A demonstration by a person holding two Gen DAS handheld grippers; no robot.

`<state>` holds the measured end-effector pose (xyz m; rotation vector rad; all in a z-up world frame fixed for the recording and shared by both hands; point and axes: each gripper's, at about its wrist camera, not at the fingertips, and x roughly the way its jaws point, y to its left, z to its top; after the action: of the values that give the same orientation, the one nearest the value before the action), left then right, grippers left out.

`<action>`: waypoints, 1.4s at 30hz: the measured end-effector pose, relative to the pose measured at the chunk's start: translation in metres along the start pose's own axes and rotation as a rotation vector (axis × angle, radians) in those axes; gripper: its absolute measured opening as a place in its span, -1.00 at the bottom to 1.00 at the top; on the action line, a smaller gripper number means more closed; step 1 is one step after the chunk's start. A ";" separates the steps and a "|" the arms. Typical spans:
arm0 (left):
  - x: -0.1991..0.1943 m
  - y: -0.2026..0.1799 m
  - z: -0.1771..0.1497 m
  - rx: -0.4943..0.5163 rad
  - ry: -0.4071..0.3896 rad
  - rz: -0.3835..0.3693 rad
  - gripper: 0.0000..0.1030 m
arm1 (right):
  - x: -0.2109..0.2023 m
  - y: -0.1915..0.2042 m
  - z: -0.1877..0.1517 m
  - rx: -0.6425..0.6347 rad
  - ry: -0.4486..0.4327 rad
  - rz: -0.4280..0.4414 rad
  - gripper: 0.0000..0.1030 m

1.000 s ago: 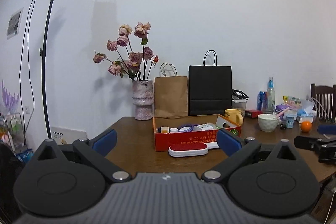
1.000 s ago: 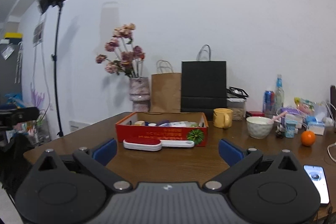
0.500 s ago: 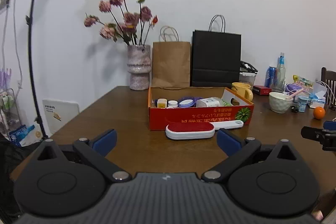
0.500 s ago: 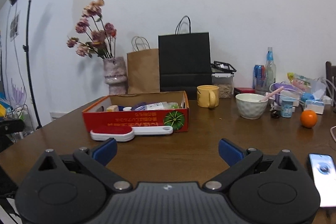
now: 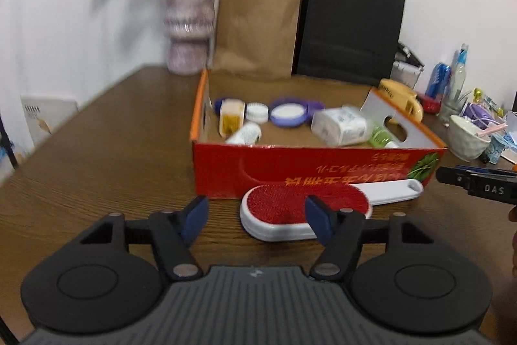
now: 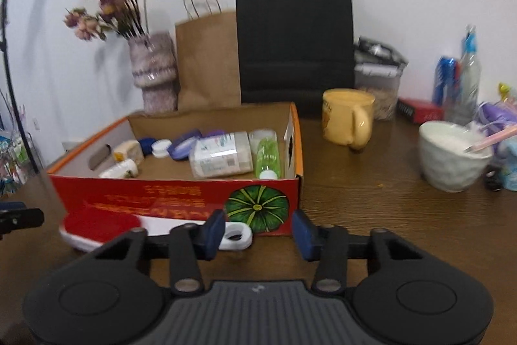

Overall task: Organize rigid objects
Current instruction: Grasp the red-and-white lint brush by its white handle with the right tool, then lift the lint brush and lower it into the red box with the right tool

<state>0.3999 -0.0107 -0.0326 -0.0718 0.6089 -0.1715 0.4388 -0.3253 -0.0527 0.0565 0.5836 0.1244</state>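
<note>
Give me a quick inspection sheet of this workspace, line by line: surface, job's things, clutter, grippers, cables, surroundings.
Surface: brown wooden table.
Job's things: red cardboard box holding bottles and jars; red-and-white brush lying in front of it.
Clutter: yellow mug, white bowl, drinks bottle.
Grippers: left hand-held gripper and right hand-held gripper have just been closing, nothing clamped.
Cables: nothing seen.
Surroundings: flower vase, brown paper bag, black paper bag, white wall.

Wood-grain table [image 5: 97,157], glossy cardboard box [image 5: 290,170], seemingly ceramic bowl [image 6: 452,164]
</note>
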 end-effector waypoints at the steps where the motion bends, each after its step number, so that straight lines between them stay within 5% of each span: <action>1: 0.009 0.002 0.001 -0.007 0.013 -0.004 0.26 | 0.008 0.000 -0.001 0.004 0.011 0.005 -0.22; 6: 0.038 0.008 0.003 -0.059 0.073 -0.065 0.15 | 0.038 -0.004 -0.008 0.027 0.083 0.031 -0.36; 11: 0.039 0.010 0.003 -0.082 0.058 -0.113 -0.02 | 0.040 -0.007 -0.012 0.067 0.089 0.098 -0.79; 19: 0.018 0.005 -0.002 -0.101 0.018 -0.089 -0.17 | 0.019 -0.004 -0.015 0.077 0.041 0.091 -0.79; 27: -0.074 -0.012 -0.030 -0.079 -0.202 -0.094 -0.17 | -0.080 0.027 -0.028 0.003 -0.188 0.003 -0.79; 35: -0.182 -0.017 -0.066 -0.063 -0.426 -0.098 -0.17 | -0.192 0.055 -0.069 -0.013 -0.399 0.024 -0.79; 42: -0.250 -0.026 -0.110 -0.020 -0.565 -0.100 -0.17 | -0.249 0.065 -0.105 0.018 -0.444 0.026 -0.79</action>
<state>0.1310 0.0073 0.0209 -0.1636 0.0430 -0.2310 0.1685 -0.2916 0.0017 0.1063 0.1408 0.1274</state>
